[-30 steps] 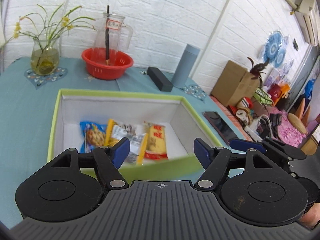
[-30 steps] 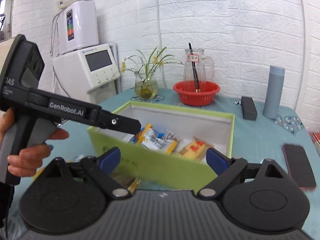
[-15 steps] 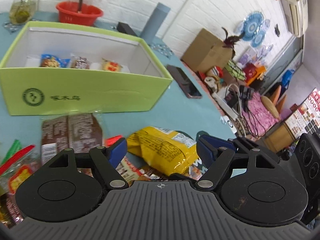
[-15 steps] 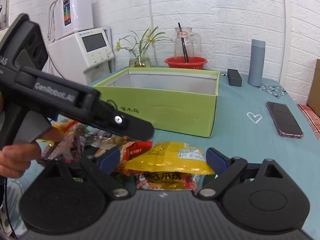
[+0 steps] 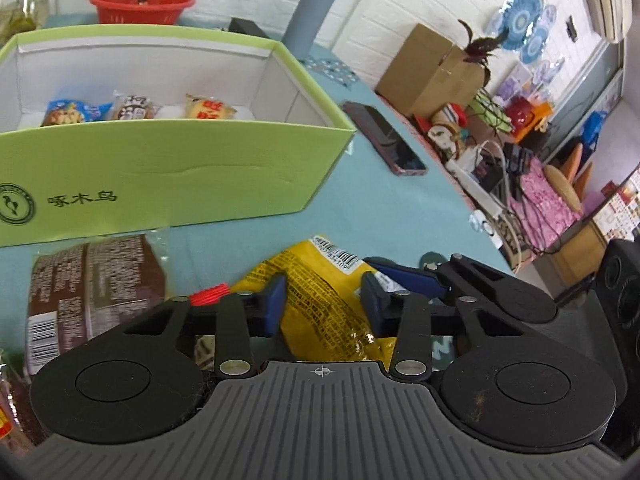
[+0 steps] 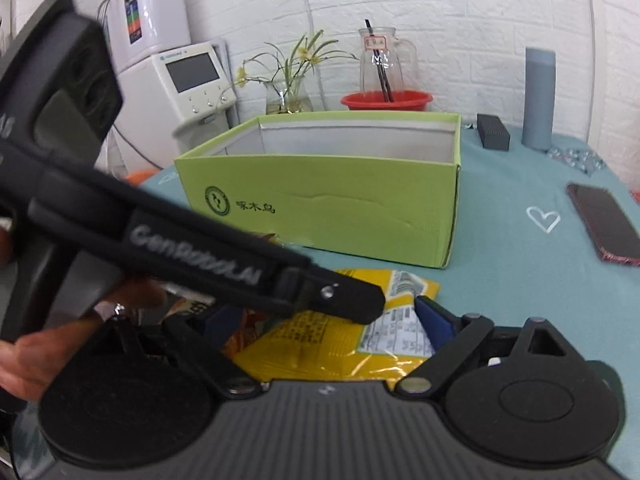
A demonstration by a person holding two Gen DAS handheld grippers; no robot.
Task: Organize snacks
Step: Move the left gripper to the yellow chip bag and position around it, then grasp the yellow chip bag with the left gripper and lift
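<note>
A lived-in home room: a worktop under a teal cloth (image 6: 500, 200) stands against a white brick-pattern wall (image 6: 460, 0), carrying a glass vase of yellow flowers (image 6: 288, 96) and a red plastic basin (image 6: 386, 101). Beside it sit a white water dispenser (image 6: 180, 80), a brown cardboard box (image 5: 432, 68) and blue decorative wall plates (image 5: 524, 36).

The yellow packet (image 5: 320, 300) is glossy crinkled foil; the brown packet (image 5: 96, 280) has a smoother plastic sheen. The box (image 5: 172, 176) is matt green card, white and dull inside. A matt teal cloth covers the table (image 6: 520, 240). The left gripper (image 5: 322, 300) is matt black plastic with ribbed grey housing. The phone (image 6: 604, 220) is glossy; the jug (image 6: 384, 60) clear glass.
</note>
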